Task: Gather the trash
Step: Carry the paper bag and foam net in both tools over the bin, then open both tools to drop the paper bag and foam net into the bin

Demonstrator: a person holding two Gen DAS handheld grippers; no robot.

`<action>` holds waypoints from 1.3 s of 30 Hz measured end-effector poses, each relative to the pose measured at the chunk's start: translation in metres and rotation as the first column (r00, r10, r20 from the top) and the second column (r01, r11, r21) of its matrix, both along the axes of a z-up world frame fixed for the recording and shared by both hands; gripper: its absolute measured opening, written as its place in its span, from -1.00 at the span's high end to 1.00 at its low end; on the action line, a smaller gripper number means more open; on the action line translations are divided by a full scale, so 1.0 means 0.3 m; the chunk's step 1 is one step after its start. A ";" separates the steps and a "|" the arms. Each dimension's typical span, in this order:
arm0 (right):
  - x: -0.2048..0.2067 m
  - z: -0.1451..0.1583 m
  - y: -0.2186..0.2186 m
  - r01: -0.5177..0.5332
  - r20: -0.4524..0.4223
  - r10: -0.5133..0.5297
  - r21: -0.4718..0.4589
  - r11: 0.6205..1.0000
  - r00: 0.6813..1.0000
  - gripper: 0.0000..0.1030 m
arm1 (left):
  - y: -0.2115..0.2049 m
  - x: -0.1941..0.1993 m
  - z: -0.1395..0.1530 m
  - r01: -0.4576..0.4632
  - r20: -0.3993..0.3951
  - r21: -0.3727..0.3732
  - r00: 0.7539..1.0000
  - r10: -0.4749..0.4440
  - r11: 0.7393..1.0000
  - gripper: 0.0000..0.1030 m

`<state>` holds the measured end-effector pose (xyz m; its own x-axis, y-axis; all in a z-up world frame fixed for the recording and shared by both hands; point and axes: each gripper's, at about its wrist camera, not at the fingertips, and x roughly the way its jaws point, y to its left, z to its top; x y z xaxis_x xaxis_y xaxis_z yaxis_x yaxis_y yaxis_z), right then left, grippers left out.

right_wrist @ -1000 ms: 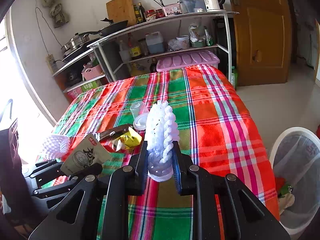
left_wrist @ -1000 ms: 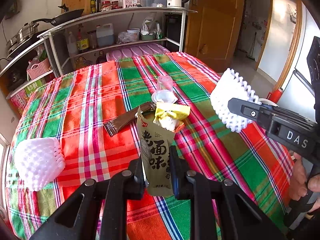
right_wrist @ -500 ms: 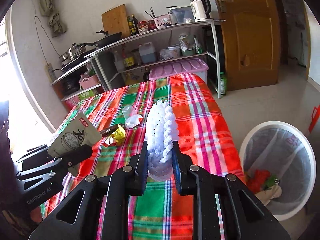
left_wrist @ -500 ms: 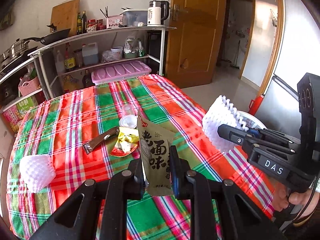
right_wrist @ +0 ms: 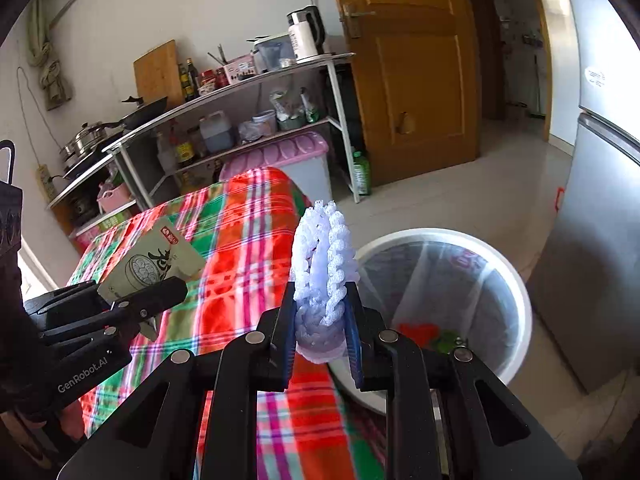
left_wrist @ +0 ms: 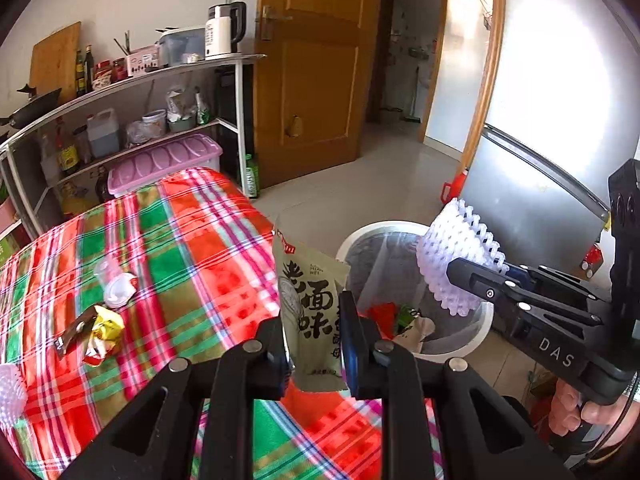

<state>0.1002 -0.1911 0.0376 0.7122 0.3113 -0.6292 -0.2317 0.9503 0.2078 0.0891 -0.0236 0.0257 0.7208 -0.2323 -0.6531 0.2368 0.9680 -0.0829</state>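
Observation:
My left gripper [left_wrist: 316, 344] is shut on a green snack packet [left_wrist: 308, 300] with black characters, held upright at the table's right edge beside the white trash bin [left_wrist: 380, 226]. My right gripper [right_wrist: 320, 336] is shut on a white foam fruit net [right_wrist: 324, 264], squeezed flat between the pads, just left of the bin [right_wrist: 520, 300]. In the left wrist view the right gripper [left_wrist: 468, 276] holds the net [left_wrist: 456, 256] over the bin's rim. The bin has a clear liner and some red and green scraps inside. The right wrist view shows the left gripper [right_wrist: 160, 292] with the packet [right_wrist: 156, 260] over the cloth.
On the plaid tablecloth [left_wrist: 180, 240] lie a yellow wrapper [left_wrist: 102, 332], a brown wrapper [left_wrist: 72, 334], a clear plastic cup [left_wrist: 114, 284] and another foam net [left_wrist: 10, 392]. A metal shelf [left_wrist: 140, 80] stands behind the table, a fridge [right_wrist: 600, 240] right of the bin.
Both grippers have swung right from over the table's middle to its right edge, each keeping its item. The bin has come into the left wrist view and grown nearer in the right.

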 end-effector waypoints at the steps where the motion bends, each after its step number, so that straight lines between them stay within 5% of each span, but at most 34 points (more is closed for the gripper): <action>1: 0.003 -0.002 -0.030 0.020 -0.001 -0.020 -0.004 1.000 1.000 0.57 | -0.028 0.010 -0.002 0.012 -0.004 -0.001 1.000 -0.012 1.000 0.57; 10: 0.025 -0.063 -0.203 0.137 -0.056 -0.140 -0.045 0.990 0.989 0.57 | -0.225 0.095 -0.057 0.087 -0.046 0.031 0.995 -0.086 0.996 0.54; 24: 0.111 -0.198 -0.316 0.188 -0.153 -0.203 -0.111 0.976 0.967 0.57 | -0.319 0.194 -0.148 0.092 -0.126 0.040 0.988 -0.086 0.995 0.52; 30: 0.146 -0.232 -0.330 0.187 -0.189 -0.206 -0.112 0.976 0.960 0.52 | -0.320 0.206 -0.161 0.085 -0.137 0.037 0.987 -0.079 0.996 0.02; 36: 0.146 -0.231 -0.318 0.194 -0.186 -0.212 -0.109 0.975 0.959 0.16 | -0.313 0.211 -0.159 0.076 -0.140 0.036 0.988 -0.071 0.996 -0.11; 39: 0.143 -0.224 -0.314 0.198 -0.178 -0.214 -0.107 0.974 0.960 0.15 | -0.306 0.200 -0.152 0.073 -0.134 0.032 0.989 -0.068 0.997 -0.12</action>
